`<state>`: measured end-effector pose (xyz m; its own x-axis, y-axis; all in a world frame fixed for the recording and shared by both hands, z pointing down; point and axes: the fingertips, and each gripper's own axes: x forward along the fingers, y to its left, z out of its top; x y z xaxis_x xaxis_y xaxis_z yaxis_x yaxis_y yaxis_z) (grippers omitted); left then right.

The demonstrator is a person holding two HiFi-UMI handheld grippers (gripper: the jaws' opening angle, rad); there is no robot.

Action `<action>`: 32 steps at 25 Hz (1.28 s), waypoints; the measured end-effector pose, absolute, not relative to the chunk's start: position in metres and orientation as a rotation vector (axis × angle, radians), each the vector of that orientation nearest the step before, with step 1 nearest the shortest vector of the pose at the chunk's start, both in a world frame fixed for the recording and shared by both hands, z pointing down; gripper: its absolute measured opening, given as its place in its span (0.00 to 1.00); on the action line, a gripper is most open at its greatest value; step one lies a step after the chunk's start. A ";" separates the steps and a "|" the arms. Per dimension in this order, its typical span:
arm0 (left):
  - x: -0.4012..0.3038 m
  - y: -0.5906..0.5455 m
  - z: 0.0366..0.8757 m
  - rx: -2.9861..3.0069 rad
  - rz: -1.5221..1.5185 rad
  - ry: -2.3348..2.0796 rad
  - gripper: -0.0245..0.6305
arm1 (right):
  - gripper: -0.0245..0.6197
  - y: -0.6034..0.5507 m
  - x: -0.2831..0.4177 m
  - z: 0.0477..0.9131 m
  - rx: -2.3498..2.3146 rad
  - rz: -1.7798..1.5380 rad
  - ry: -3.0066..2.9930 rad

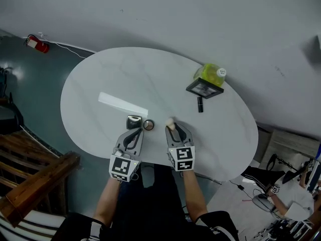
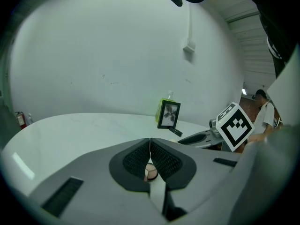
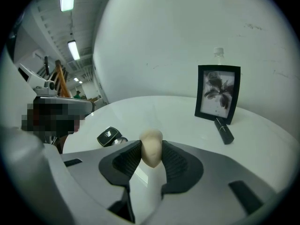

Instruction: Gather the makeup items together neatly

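My right gripper [image 3: 151, 159] has its 2 fingers [image 3: 175, 163] set narrow, clamped on a beige makeup sponge [image 3: 151, 144] whose rounded top pokes out above them. My left gripper [image 2: 150, 146] has its fingers [image 2: 165, 161] closed tip to tip. A small round compact [image 2: 150, 172] shows through the slit under the tips, and I cannot tell whether anything presses on it. In the head view it lies on the white oval worktop [image 1: 95, 79] between the 2 grippers. A black square compact [image 1: 134, 120] sits just beside it at its 9 o'clock, at 12 o'clock from my left fingers. Well apart, toward 2 o'clock, a black frame [image 1: 204, 89] stands in front of a yellow-green bottle [image 1: 212, 74]. A black lipstick tube [image 1: 200, 104] lies at the frame's 6 o'clock.
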<state>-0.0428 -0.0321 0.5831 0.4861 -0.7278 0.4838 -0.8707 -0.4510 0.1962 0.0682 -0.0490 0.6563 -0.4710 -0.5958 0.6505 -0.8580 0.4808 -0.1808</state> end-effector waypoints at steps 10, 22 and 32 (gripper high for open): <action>-0.070 -0.022 0.591 2.344 0.497 -1.282 0.07 | 0.28 -0.036 0.045 0.669 1.285 0.705 -2.179; -0.073 -0.022 0.608 2.393 0.523 -1.171 0.07 | 0.28 -0.031 0.050 0.688 1.405 0.750 -2.102; -0.071 -0.022 0.610 2.383 0.530 -1.168 0.07 | 0.28 -0.029 0.049 0.693 1.400 0.728 -2.084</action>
